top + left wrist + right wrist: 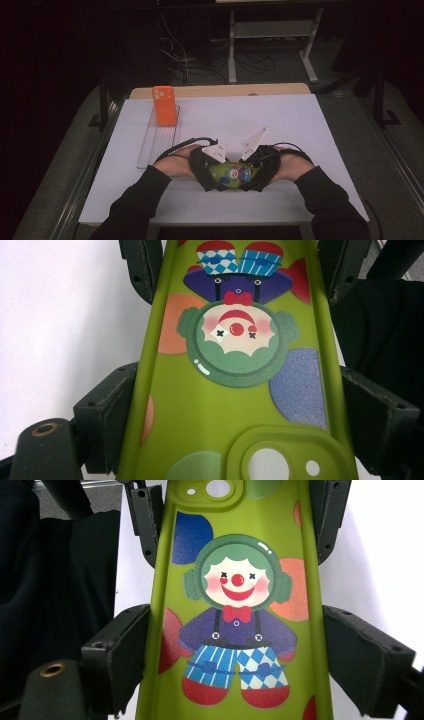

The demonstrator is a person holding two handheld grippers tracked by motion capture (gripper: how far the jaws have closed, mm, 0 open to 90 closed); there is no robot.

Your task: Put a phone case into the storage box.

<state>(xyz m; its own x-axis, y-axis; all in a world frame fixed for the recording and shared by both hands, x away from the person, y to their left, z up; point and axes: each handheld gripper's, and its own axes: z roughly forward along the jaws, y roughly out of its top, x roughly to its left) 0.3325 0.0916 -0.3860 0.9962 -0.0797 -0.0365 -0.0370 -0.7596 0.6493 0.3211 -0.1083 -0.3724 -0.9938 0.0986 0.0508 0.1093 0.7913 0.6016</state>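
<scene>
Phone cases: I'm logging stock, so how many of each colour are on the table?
Green case with clown print, between both grippers: 1
Orange case, upright on the clear tray: 1
Total: 2

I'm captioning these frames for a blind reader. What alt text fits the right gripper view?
A green phone case printed with a green-haired clown in a red bow tie lies between the right gripper's two black jaws, its side edges against their pads. The left gripper's jaws flank the camera-hole end, over a white table.
</scene>
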